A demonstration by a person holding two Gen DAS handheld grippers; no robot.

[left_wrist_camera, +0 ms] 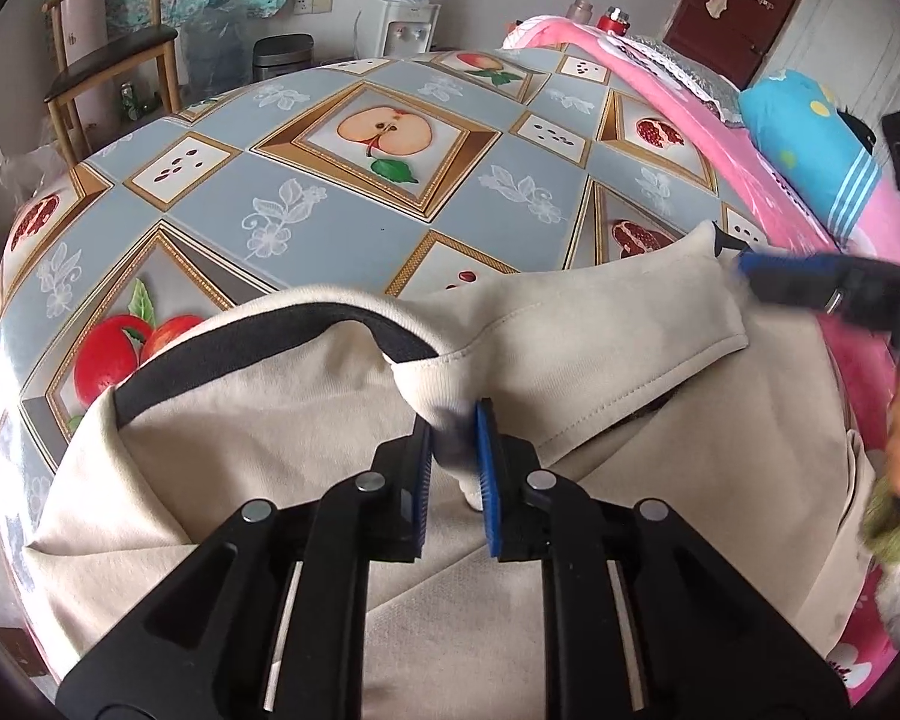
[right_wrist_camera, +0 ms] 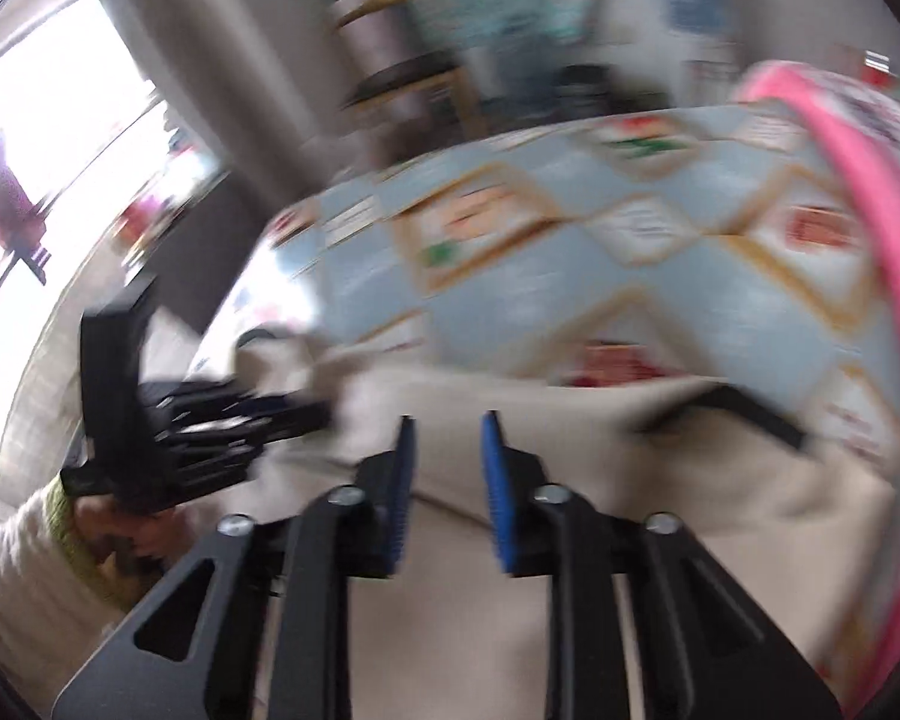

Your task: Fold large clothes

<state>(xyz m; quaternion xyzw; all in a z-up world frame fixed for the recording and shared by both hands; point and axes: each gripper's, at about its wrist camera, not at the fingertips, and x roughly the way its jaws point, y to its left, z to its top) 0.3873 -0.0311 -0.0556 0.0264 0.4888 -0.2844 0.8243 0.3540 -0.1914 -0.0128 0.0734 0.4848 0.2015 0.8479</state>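
A large beige garment (left_wrist_camera: pixel 600 324) with a dark collar band (left_wrist_camera: pixel 258 348) lies on the near part of the table. My left gripper (left_wrist_camera: pixel 455 420) is shut on a bunched fold of the beige garment near the collar. In the left wrist view my right gripper (left_wrist_camera: pixel 744 267) reaches in from the right, beside the garment's raised corner. The right wrist view is motion-blurred: my right gripper (right_wrist_camera: pixel 447 426) is open and empty above the beige garment (right_wrist_camera: pixel 570 480). The left gripper (right_wrist_camera: pixel 222 420) shows at the left there, holding cloth.
The table carries a fruit-patterned blue tablecloth (left_wrist_camera: pixel 342 204). Pink bedding (left_wrist_camera: pixel 690 114) and a blue cushion (left_wrist_camera: pixel 810 144) lie along the right. A wooden chair (left_wrist_camera: pixel 108 60), a water dispenser (left_wrist_camera: pixel 405 0) and a bin (left_wrist_camera: pixel 282 57) stand behind the table.
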